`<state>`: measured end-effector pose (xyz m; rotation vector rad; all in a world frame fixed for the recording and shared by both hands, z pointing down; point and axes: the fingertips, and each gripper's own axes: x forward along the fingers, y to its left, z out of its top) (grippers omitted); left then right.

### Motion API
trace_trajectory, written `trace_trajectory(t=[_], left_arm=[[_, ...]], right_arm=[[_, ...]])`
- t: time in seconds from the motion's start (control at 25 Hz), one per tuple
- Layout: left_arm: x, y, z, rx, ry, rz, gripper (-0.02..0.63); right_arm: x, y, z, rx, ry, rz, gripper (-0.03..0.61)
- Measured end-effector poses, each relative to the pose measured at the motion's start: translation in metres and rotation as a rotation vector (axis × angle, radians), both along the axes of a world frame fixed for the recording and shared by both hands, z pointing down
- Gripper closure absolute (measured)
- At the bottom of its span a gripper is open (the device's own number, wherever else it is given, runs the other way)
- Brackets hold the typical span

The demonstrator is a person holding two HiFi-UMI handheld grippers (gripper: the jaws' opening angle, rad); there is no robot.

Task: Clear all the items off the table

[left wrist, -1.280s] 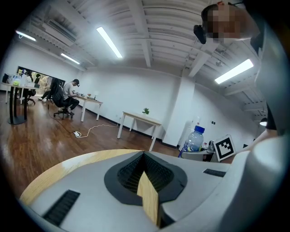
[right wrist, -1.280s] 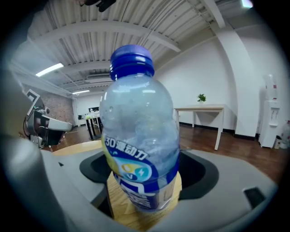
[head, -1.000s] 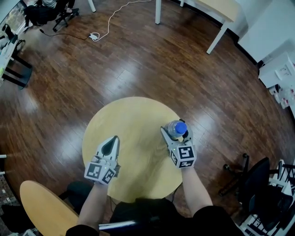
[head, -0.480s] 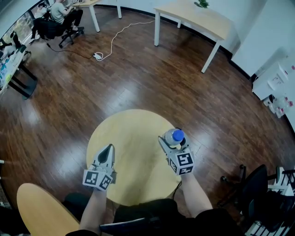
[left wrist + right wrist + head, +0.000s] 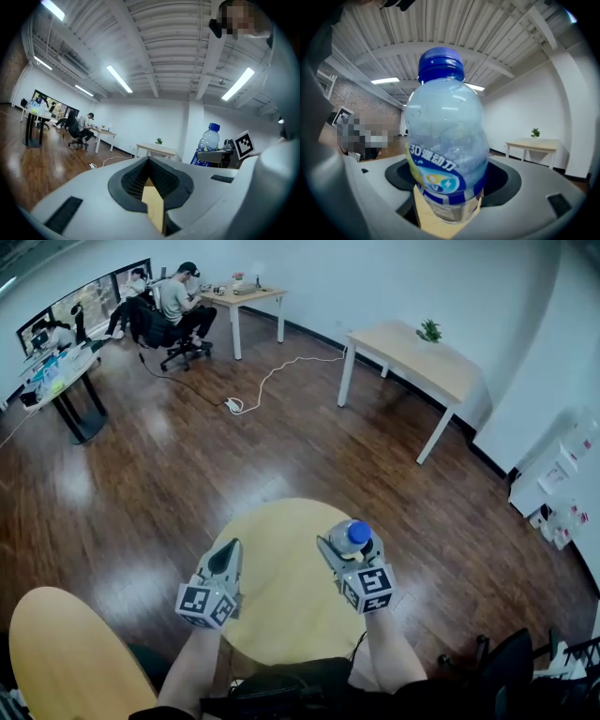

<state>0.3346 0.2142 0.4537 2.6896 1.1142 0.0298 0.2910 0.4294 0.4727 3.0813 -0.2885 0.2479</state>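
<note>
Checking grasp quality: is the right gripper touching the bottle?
Touching. The right gripper view shows the right gripper clamped on the bottle, jaws against its sides.

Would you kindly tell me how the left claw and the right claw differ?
The left claw is shut and empty; the right claw grips a blue-capped bottle. The left jaws meet; the right jaws stand wide around the bottle. Both are held over the round table.

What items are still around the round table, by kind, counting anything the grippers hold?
Clear plastic bottle with blue cap: 1, clamped upright in the right gripper
Loose items lying on the round wooden table: 0
Total: 1
</note>
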Motion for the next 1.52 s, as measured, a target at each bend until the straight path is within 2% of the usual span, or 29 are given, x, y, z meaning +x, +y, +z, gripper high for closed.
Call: trace_trajectory(t=[0.24,0.44,0.64,0.92,1.12,1.32,1.52], left_arm=[[-0.022,-0.113,-0.043,-0.004,0.104,-0.164,0.614],[-0.051,-0.210,-0.061,-0.014,0.138,-0.347,0.614],[-0.097,-0.300,-0.072,-0.004,0.162,-0.506,0.614],[-0.177,-0.426,-0.071,-0.046,0.162,-0.752,0.614],[-0.247,-0.488,-0.067,-0.007,0.164,-0.884,0.614],[-0.333,-0.572,-0.055,0.008,0.129,-1.098,0.614],[-0.406,-0.626,-0.051,0.013,0.117,-1.282,0.614]], right_arm=[[0.012,-0.112,-0.026,-0.014,0.043,-0.182,0.196],[0.017,-0.212,-0.038,-0.043,0.063,-0.363,0.195],[0.001,-0.319,-0.053,-0.036,0.077,-0.550,0.195],[-0.040,-0.447,-0.065,-0.073,0.123,-0.747,0.195],[-0.085,-0.541,-0.063,-0.030,0.114,-0.927,0.195],[-0.132,-0.639,-0.048,-0.033,0.087,-1.101,0.195],[-0.177,-0.717,-0.043,-0.045,0.091,-1.275,0.195]])
